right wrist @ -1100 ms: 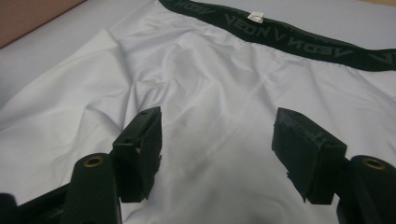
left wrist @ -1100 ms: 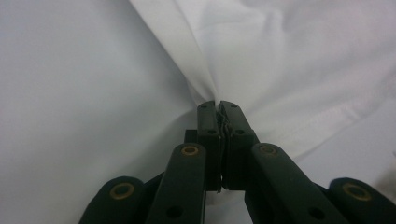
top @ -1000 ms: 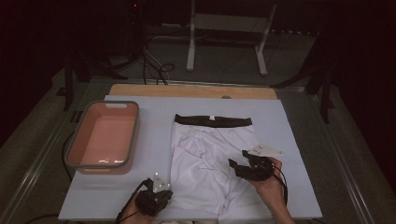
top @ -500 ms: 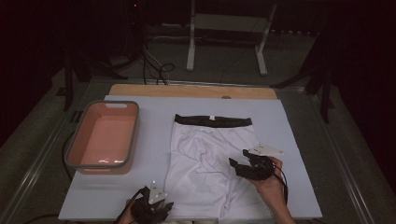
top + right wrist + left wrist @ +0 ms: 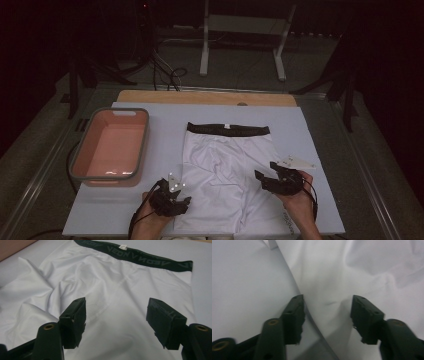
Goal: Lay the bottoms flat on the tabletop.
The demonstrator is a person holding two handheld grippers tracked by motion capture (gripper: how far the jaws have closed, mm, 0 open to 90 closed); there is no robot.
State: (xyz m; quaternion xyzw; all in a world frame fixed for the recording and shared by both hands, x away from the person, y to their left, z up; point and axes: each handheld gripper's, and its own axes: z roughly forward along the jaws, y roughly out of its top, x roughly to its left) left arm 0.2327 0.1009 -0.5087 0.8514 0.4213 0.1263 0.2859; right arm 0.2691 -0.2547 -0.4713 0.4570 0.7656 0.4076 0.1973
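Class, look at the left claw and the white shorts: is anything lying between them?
Nothing visible. The left claw has just been opening, and its jaws straddle the side edge of the white shorts with only bare white board beside them. The pink tub sits apart, farther left.

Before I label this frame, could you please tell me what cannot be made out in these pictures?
- High view: the near hem of the white shorts is cut off by the bottom edge.
- High view: waistband lettering is too small to read; in the right gripper view it appears upside down and blurred.
- Left gripper view: the left gripper jaws stand apart over the shorts' edge; whether they touch the cloth is unclear.
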